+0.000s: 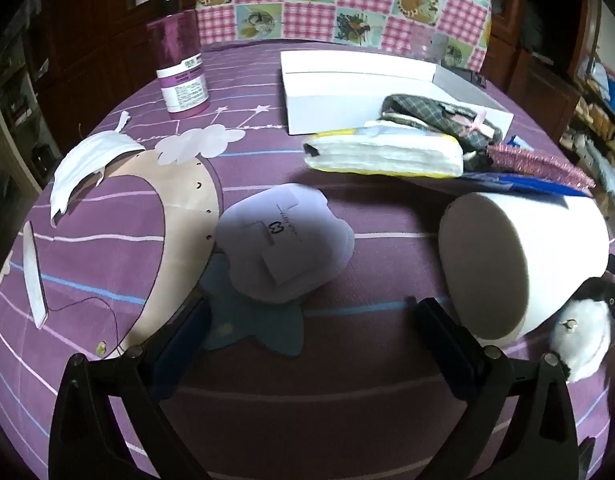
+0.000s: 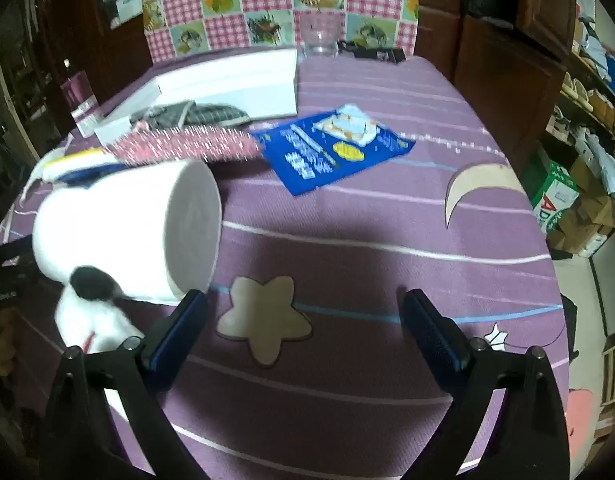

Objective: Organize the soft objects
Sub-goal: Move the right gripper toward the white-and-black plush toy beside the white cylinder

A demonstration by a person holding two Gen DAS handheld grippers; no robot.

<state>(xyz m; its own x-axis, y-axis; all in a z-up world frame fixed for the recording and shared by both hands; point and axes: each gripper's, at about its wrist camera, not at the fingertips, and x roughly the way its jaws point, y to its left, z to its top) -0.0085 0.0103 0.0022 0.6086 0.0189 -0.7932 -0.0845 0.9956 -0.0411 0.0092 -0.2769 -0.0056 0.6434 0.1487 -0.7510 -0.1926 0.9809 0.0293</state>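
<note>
On the left of the counter, a white face mask lies loose near the edge, so a careless sweep there could push it off. Further right, the pale padded pouch sits just ahead of the left tongs; being limp, it may fold or slip out if pinched only at its rim. Behind it, the stack of white pads leans against the dark checked cloth at the open white box, and tugging one piece could drag the others. The big white roll lies on its side, so a nudge would probably send it rolling. Beside it, the black-and-white plush toy rests very near the front edge and could be knocked to the floor.

The left tongs stand fully spread, holding nothing, with bare cloth between the tips. The right tongs are likewise released wide over the star print, empty; the left tip looks just beside the roll, though I cannot tell if it touches.
</note>
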